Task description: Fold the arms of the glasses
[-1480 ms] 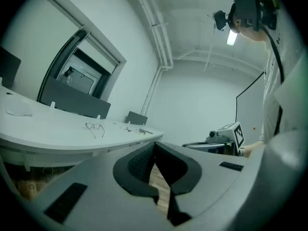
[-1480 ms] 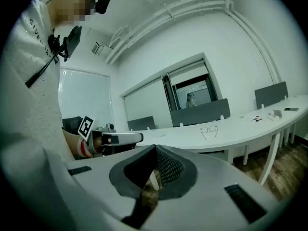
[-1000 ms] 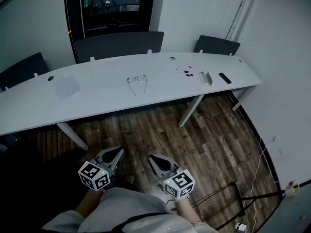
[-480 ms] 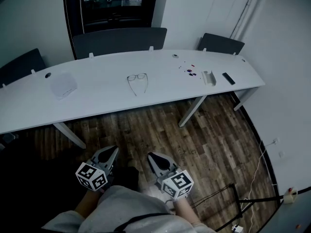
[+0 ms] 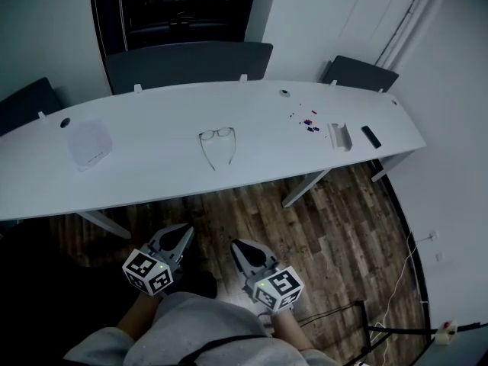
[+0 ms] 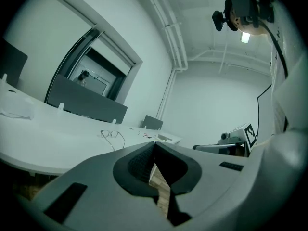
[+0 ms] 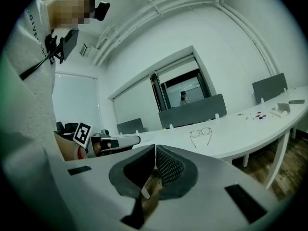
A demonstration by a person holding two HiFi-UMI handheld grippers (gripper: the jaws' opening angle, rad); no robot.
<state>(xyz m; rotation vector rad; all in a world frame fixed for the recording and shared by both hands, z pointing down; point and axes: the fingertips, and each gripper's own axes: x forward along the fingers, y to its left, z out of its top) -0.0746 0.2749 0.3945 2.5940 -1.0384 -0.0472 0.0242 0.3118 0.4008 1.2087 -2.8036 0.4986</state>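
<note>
Big picture first: a long, curved white table (image 5: 152, 181) sweeps right across the room over a dark wood-plank floor (image 5: 305, 227), and behind it sit three dark chairs, a wide one (image 5: 187, 63) in the middle, one (image 5: 358, 73) off to the right and one (image 5: 27, 101) at the far left. Down at the bottom of the head view is the person's pale top (image 7: 29, 57), and in the right gripper view letters run along it. "GIVE" is all that can be read. Both tools hang over the floor, well short of the table. The left gripper (image 5: 185, 231) has its jaws pressed together with nothing between them, and the right gripper (image 5: 238, 247) is the same, jaws together and empty. Each carries a cube of black-and-white square patterns, with no words on them. On the tabletop, a white sheet of paper (image 5: 88, 143) lies toward the left end, any print too faint to read. Over to the right sit a small white tray (image 5: 340, 136) and, just beside it, a flat black bar (image 5: 370, 136). The glasses (image 5: 217, 139) lie near the middle of the table, arms spread open and pointing toward the near edge, well apart from both grippers. Tiniest of all, a scatter of coloured bits (image 5: 309, 122) lies just left of the tray.
</note>
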